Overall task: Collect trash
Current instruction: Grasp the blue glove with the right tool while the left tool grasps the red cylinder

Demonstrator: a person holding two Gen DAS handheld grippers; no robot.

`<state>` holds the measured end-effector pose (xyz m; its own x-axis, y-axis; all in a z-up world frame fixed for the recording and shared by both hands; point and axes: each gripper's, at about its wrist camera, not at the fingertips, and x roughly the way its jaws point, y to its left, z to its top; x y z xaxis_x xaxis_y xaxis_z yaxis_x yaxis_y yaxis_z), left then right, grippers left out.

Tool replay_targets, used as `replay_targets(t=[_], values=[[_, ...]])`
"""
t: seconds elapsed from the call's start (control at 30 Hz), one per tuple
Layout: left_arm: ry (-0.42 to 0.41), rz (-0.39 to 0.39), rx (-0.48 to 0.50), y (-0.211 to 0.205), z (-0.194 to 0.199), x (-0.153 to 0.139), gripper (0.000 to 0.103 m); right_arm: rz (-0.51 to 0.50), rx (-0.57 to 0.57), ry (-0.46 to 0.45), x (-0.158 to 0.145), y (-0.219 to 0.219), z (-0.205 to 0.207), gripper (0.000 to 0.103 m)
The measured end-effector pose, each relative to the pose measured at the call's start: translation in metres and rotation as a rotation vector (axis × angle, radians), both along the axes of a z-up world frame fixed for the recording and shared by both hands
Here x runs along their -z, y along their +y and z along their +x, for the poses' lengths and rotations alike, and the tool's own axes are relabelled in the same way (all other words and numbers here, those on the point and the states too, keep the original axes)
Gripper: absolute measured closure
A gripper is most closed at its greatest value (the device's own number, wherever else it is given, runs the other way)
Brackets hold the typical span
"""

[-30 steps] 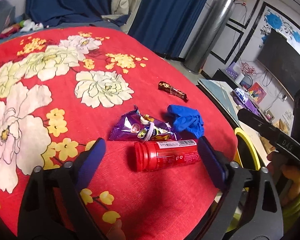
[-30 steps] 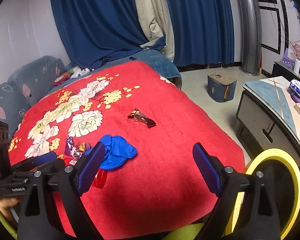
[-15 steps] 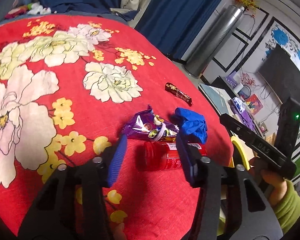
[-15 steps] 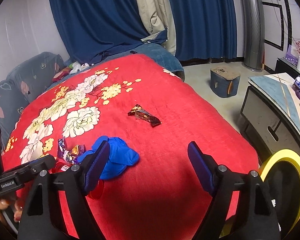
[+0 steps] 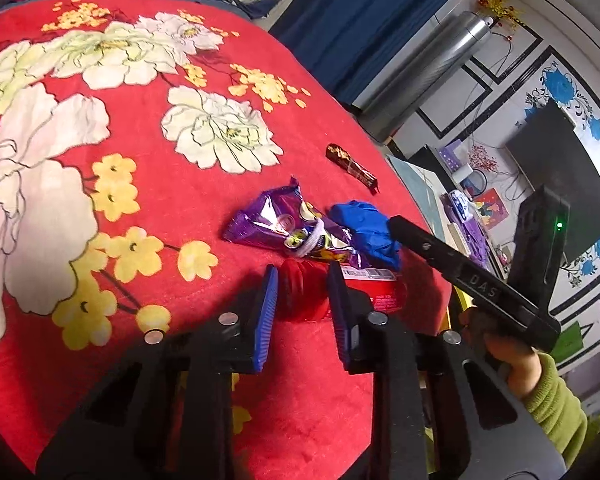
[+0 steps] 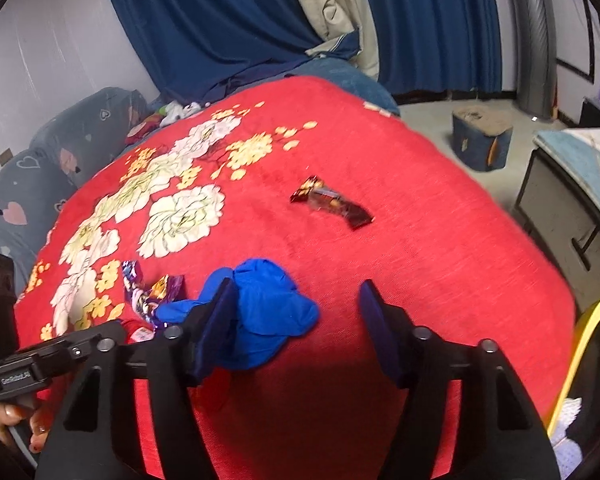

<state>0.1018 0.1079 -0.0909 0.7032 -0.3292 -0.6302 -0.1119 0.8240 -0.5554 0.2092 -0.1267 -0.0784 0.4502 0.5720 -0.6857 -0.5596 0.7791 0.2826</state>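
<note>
While the person is working over a bed [image 5: 148,132] covered in a red flowered blanket, the left tongs [image 5: 302,280] are closing around the capped end of a red bottle [image 5: 364,286] lying on its side at the near right edge. The bottle's long axis is running left to right across the view, cap to the left, so the blue pads are straddling it crosswise; whether they are pressing on it yet is hard to tell. Just beyond the bottle, touching it, a purple snack wrapper [image 5: 284,226] is lying, and to its right a crumpled blue glove [image 6: 268,312]. The right tongs [image 6: 296,308] are closing too, still set wide, with the glove lying against the left pad and bare blanket under the right one, so that hand is sitting nearest the glove. A dark candy wrapper [image 6: 332,206] is lying farther out, well apart from both tongs. A yellow-rimmed bin [image 6: 592,320] is showing off the bed's right edge.
</note>
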Motion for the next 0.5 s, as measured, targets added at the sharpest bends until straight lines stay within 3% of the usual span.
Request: replay_targets(t=[0.17, 0.23, 0.5], values=[[-0.008, 0.009, 0.024, -0.005, 0.001, -0.002, 0.089, 0.042, -0.012, 0.061, 0.008, -0.005, -0.001, 0.087], [-0.013, 0.022, 0.034, -0.008, 0.001, -0.003, 0.089, 0.033, -0.015, 0.040, 0.006, -0.006, -0.005, 0.095], [-0.071, 0.068, 0.061, -0.019, -0.002, -0.016, 0.090, 0.066, 0.019, -0.028, -0.014, -0.027, -0.014, 0.100]])
